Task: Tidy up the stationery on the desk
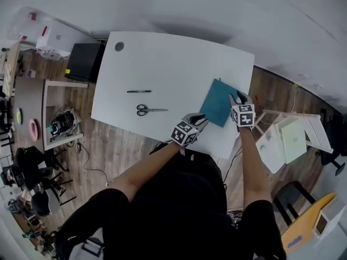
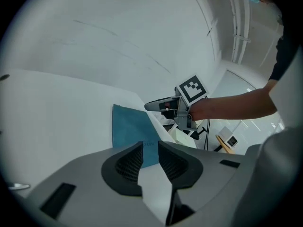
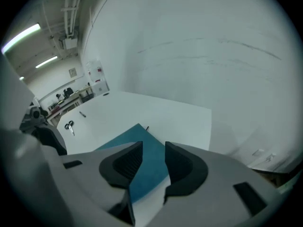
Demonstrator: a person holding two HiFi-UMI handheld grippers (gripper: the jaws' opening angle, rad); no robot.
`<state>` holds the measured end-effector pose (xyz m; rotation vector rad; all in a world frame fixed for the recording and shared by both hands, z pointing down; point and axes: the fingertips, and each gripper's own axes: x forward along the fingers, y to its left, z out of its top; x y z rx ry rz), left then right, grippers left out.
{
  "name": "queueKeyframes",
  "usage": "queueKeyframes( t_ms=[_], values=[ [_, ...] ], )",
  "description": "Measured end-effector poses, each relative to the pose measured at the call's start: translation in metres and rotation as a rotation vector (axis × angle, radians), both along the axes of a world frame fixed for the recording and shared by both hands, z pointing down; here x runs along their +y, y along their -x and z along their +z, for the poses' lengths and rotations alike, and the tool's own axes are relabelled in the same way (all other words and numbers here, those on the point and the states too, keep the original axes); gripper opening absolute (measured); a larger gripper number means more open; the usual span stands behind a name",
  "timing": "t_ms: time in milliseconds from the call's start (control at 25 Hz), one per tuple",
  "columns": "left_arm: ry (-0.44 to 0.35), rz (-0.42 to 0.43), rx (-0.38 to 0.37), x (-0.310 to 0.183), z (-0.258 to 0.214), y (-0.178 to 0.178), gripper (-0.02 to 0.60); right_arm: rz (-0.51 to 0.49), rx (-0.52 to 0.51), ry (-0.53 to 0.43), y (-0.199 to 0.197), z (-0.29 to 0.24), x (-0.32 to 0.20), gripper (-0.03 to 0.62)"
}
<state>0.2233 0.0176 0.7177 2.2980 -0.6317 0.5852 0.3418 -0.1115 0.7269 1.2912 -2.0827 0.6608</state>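
Teal notebook (image 1: 218, 103) lies askew on the desk (image 1: 162, 64).
Scissors (image 1: 149, 110) point right, pen (image 1: 139, 91) lies crosswise; left gripper (image 1: 198, 117) and right gripper (image 1: 238, 97) both gape, gripping nothing.

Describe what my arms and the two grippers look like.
The left gripper and right gripper both have smooth light-grey bodies, with dark ribbed pads lining the inside of the jaws. Each carries a white cube printed with black square markers. Your sleeves are short and black, leaving the forearms bare.
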Motion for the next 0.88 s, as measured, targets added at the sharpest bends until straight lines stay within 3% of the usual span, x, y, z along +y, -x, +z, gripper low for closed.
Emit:
queueKeyframes(
  t_ms=[200, 400, 600, 760, 880],
  values=[
    [0.027, -0.017, -0.043, -0.003, 0.015, -0.005, 0.089, -0.167, 0.139, 0.090, 0.005, 0.038, 0.002, 0.156],
    [0.088, 0.006, -0.112, -0.002, 0.041, -0.003, 0.089, -0.141, 0.094, 0.105, 0.004, 0.043, 0.002, 0.160],
    [0.181, -0.037, -0.140, -0.003, 0.060, 0.008, 0.079, -0.129, 0.087, 0.097, 0.004, 0.044, 0.003, 0.161],
    [0.188, -0.001, -0.182, -0.005, 0.064, 0.010, 0.032, -0.085, 0.083, 0.077, 0.002, 0.043, 0.005, 0.161],
    [0.134, 0.075, -0.235, -0.005, 0.065, 0.013, 0.020, -0.052, 0.082, 0.080, 0.000, 0.042, 0.006, 0.161]
  ],
)
